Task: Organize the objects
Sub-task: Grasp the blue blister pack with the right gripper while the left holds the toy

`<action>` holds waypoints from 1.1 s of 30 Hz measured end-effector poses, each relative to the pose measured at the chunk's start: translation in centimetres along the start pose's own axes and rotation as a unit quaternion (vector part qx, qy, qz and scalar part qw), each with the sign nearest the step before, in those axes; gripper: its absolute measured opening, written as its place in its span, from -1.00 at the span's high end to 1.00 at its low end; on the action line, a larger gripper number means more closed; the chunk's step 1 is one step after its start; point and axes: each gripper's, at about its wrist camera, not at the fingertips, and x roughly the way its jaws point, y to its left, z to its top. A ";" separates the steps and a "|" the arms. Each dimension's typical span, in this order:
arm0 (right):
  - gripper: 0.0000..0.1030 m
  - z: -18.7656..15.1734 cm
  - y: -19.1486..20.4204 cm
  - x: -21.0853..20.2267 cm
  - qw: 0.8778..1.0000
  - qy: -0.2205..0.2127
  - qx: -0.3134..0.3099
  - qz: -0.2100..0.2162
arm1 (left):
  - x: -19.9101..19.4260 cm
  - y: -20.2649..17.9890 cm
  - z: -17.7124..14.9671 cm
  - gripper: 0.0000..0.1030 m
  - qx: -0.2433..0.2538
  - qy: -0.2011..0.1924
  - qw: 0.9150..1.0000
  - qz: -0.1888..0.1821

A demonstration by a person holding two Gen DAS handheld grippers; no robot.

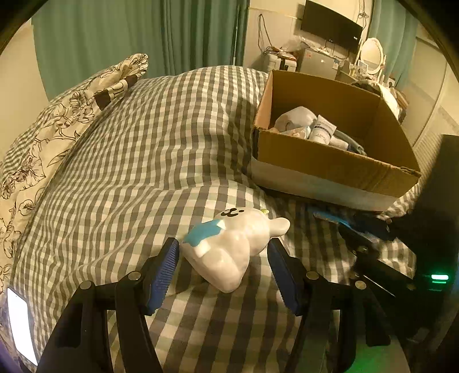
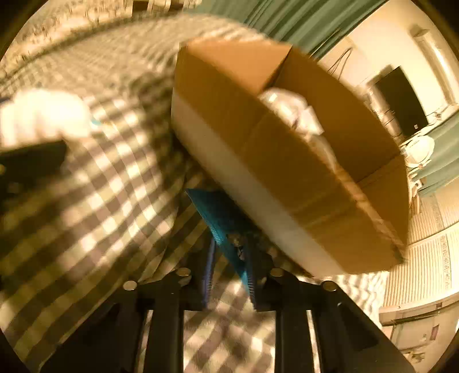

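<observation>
A white glossy animal figurine (image 1: 229,246) with a blue star patch lies on the checked bedspread (image 1: 137,160). My left gripper (image 1: 223,252) is open, its blue pads on either side of the figurine, not clamping it. A cardboard box (image 1: 338,166) holding tubes and cloth items sits at the right. In the blurred right wrist view, my right gripper (image 2: 229,258) is shut on a flat blue textured piece (image 2: 221,218), just below the box (image 2: 258,160). The figurine (image 2: 43,114) shows at far left there. The right gripper (image 1: 358,229) also shows in the left wrist view.
A floral pillow (image 1: 57,123) lies at the left of the bed. A lit phone screen (image 1: 20,324) is at the lower left. Green curtains (image 1: 143,34), a wall TV (image 1: 330,25) and a cluttered dresser with a mirror (image 1: 371,54) stand beyond the bed.
</observation>
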 end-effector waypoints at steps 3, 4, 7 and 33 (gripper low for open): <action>0.78 -0.6 -1.1 -2.4 0.998 -0.026 0.036 0.041 | -0.5 -0.1 -0.2 -0.26 0.001 -0.002 1.000 -0.005; 0.79 -0.6 -1.3 -3.2 0.997 -0.033 0.043 0.046 | -0.7 -0.2 -0.3 -0.26 0.001 -0.003 1.000 -0.006; 0.88 -1.0 -2.0 -6.0 0.994 -0.059 0.069 0.068 | -1.6 -0.5 -0.6 -0.26 0.005 -0.007 1.000 -0.012; 0.88 -1.3 -9.0 -21.9 0.968 -0.204 0.138 0.041 | -16.4 -6.7 6.1 -0.26 0.092 -0.168 0.980 -0.053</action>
